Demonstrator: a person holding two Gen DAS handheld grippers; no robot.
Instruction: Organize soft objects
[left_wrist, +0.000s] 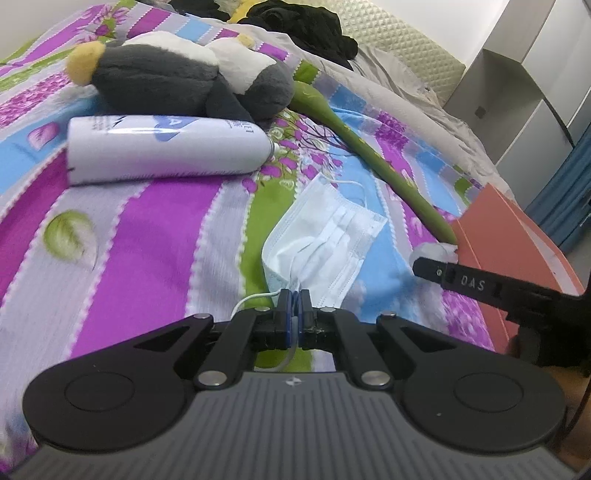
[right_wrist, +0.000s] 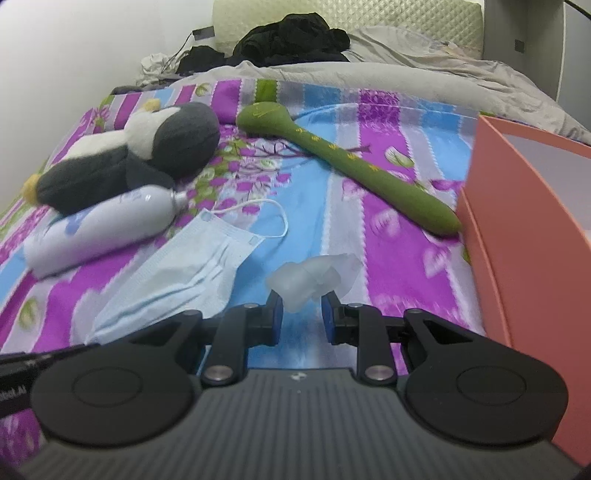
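My left gripper (left_wrist: 294, 295) is shut on the near corner of a light blue face mask (left_wrist: 325, 236) that lies on the striped bedspread. The mask also shows in the right wrist view (right_wrist: 177, 280). My right gripper (right_wrist: 302, 308) is open, its pads either side of a translucent white soft piece (right_wrist: 310, 277), not closed on it. A grey and white plush penguin (left_wrist: 177, 74) lies further back, with a white spray bottle (left_wrist: 162, 147) beside it. A long green soft toy (right_wrist: 347, 162) lies toward the salmon box (right_wrist: 528, 229).
The salmon pink box (left_wrist: 509, 236) stands open at the right edge of the bed. Black clothes (right_wrist: 291, 37) and a grey blanket (right_wrist: 424, 70) are heaped near the headboard. White cupboards (left_wrist: 524, 81) stand beyond the bed on the right.
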